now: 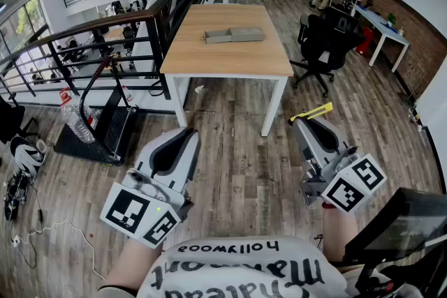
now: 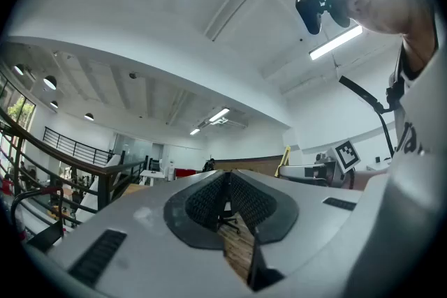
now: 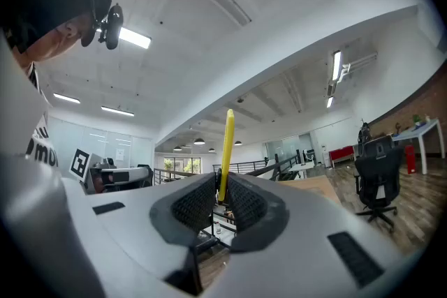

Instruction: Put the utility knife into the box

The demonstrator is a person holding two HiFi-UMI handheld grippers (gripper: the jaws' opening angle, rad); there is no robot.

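Observation:
A yellow utility knife (image 1: 312,112) (image 3: 226,150) is clamped between the tips of my right gripper (image 1: 302,121) (image 3: 218,197), sticking out past the jaws. The grey box (image 1: 234,34), with its lid lying open beside it, rests on the wooden table (image 1: 230,56) far ahead of both grippers. My left gripper (image 1: 183,136) (image 2: 227,202) is held low at the left over the floor, its jaws closed together with nothing in them.
A black office chair (image 1: 323,45) stands right of the table. A black metal railing (image 1: 91,31) runs along the left, with a black cart (image 1: 98,129) and cables on the floor. A dark monitor corner (image 1: 401,223) sits at bottom right. Wooden floor lies between me and the table.

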